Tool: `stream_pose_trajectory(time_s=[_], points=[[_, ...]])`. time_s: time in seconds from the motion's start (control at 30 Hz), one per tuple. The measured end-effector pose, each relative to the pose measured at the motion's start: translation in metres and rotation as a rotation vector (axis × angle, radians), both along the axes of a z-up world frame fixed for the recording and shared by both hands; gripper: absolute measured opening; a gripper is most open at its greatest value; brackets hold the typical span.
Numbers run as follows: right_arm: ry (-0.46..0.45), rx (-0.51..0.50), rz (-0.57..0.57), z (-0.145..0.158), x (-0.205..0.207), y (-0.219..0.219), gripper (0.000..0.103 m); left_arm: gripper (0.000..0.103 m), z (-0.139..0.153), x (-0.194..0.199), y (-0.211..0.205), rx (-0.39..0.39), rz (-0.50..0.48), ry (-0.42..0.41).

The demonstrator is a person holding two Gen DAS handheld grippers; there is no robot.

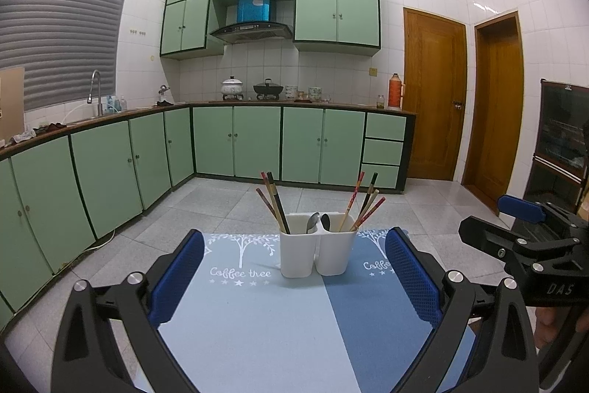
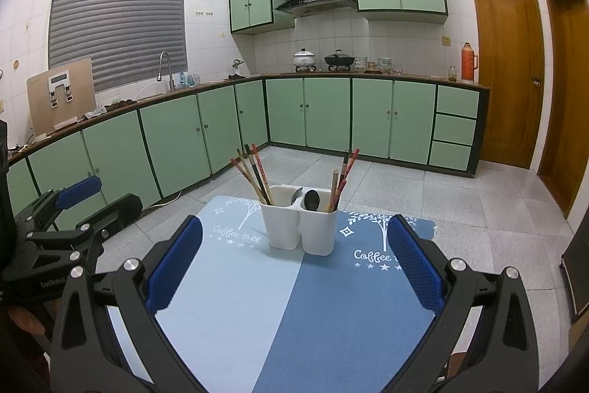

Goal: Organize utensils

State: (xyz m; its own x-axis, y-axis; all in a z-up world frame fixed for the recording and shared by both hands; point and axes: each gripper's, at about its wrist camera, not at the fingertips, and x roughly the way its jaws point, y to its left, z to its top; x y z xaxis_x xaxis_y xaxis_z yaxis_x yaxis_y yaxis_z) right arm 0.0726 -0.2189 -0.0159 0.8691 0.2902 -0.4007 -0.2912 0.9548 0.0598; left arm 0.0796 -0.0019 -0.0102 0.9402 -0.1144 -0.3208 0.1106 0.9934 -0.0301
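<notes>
White holder on the blue mat
Right gripper [image 2: 294, 267] gapes empty near the two-compartment holder [image 2: 300, 227]; chopsticks [image 2: 254, 174] and spoons [image 2: 312, 199] stand inside; left gripper [image 2: 97, 199] at left

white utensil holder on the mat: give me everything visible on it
The white utensil holder looks like smooth plastic: two rounded-corner cups joined side by side, with a notch between them at the base. It stands upright on the blue two-tone mat, about at the seam of the two shades. Each cup holds a fan of chopsticks leaning outward, the left bunch and the right bunch, plus one spoon each near the divider, silver and dark. Neither gripper touches it.
</notes>
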Motion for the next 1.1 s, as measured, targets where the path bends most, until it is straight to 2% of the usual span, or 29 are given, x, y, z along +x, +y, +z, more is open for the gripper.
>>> stream_pose_trajectory(time_s=[1.1], points=[[0.001,-0.004,0.003,0.0007,0.0019,0.0012,0.097,0.097,-0.0007,0.0048,0.0020,-0.006,0.009,0.003]])
